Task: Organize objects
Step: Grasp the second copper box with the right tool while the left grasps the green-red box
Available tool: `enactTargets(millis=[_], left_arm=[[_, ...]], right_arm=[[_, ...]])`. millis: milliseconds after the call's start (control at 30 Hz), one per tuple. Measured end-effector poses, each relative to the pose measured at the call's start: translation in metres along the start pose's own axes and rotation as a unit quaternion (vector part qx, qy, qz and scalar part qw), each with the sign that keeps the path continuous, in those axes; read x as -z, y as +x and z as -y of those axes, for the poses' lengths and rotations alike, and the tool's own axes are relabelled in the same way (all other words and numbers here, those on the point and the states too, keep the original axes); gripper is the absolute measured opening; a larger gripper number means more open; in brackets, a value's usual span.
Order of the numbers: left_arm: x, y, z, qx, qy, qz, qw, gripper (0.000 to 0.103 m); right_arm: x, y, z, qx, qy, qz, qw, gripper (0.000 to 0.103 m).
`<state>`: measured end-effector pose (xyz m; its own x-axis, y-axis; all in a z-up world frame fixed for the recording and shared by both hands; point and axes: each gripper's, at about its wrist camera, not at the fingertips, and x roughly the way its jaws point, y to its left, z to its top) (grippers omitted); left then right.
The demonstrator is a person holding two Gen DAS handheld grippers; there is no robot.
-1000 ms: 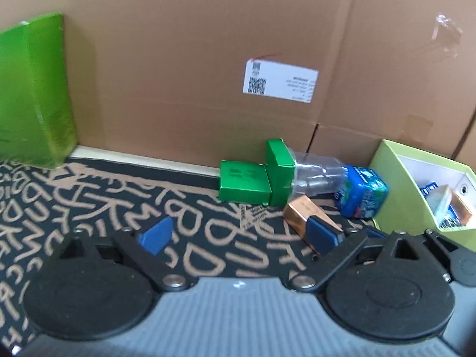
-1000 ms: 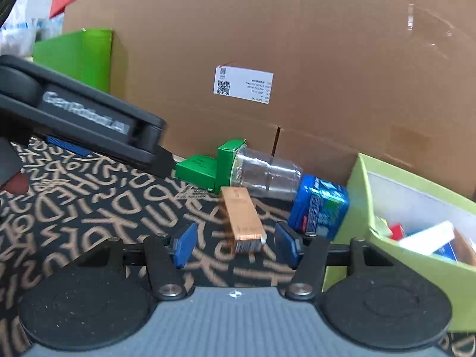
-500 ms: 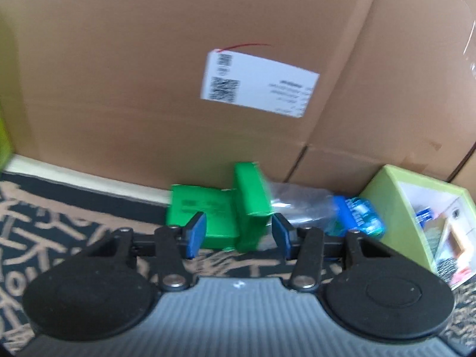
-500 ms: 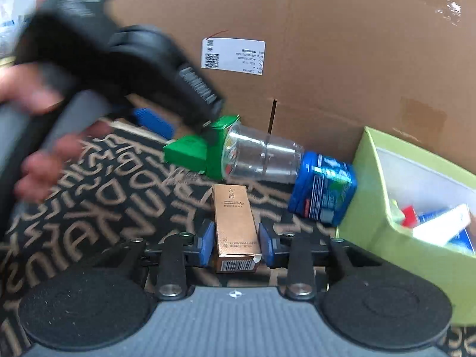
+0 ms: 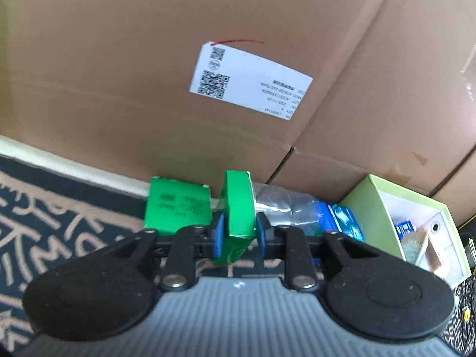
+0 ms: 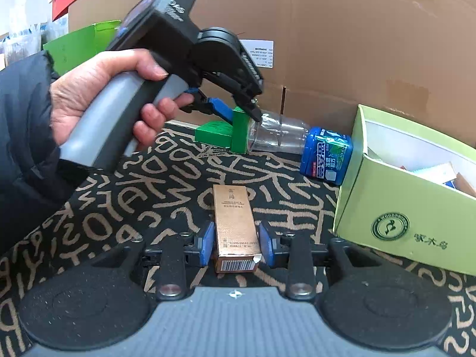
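- The right gripper (image 6: 235, 245) has its blue pads pressed on both sides of a copper-coloured box (image 6: 235, 226), barcode end nearest the camera.
- Ahead and left, a hand (image 6: 98, 101) holds the left gripper (image 6: 242, 110), clamped on the upright flap of a green box (image 6: 226, 132).
- A clear bottle (image 6: 279, 135) with a blue label lies just right of that flap.
- To the right stands a light green box (image 6: 395, 208) with items inside.
- A patterned mat (image 6: 154, 184) lies beneath.

QR codes on carton label (image 5: 251, 81)
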<state>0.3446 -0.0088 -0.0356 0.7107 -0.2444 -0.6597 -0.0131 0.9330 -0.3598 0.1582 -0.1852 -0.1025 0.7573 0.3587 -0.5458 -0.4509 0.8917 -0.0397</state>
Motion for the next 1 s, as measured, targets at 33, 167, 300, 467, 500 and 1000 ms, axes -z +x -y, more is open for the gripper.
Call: enactTargets(millis=[33,167,300,467,500,1000], left_arm=[[0.005,-0.007,0.000,0.003,-0.001,-0.001,1.0000,0.021],[0.031,-0.045,0.008,0.012,0.023,0.006,0.9996,0.020],[0.064,-0.086,0.015,0.036,0.049,-0.001,0.9982,0.020],[0.110,-0.112,0.024,0.040,0.070,-0.016,0.9966,0.020],[0.116,-0.117,0.022,0.039,0.068,-0.015,0.9968,0.020],[0.128,-0.098,0.016,-0.078,0.090,0.008,0.9928,0.072]], right_arm=[[0.001,-0.003,0.000,0.000,0.000,0.001,1.000,0.037],[0.009,-0.019,0.001,0.000,0.001,0.001,1.000,0.037],[0.023,-0.041,0.007,0.000,0.012,-0.001,1.000,0.037],[0.047,-0.077,0.016,0.005,0.026,-0.004,1.000,0.037],[0.051,-0.084,0.017,0.008,0.026,-0.005,1.000,0.037],[0.067,-0.110,0.017,0.006,0.028,0.004,1.000,0.052]])
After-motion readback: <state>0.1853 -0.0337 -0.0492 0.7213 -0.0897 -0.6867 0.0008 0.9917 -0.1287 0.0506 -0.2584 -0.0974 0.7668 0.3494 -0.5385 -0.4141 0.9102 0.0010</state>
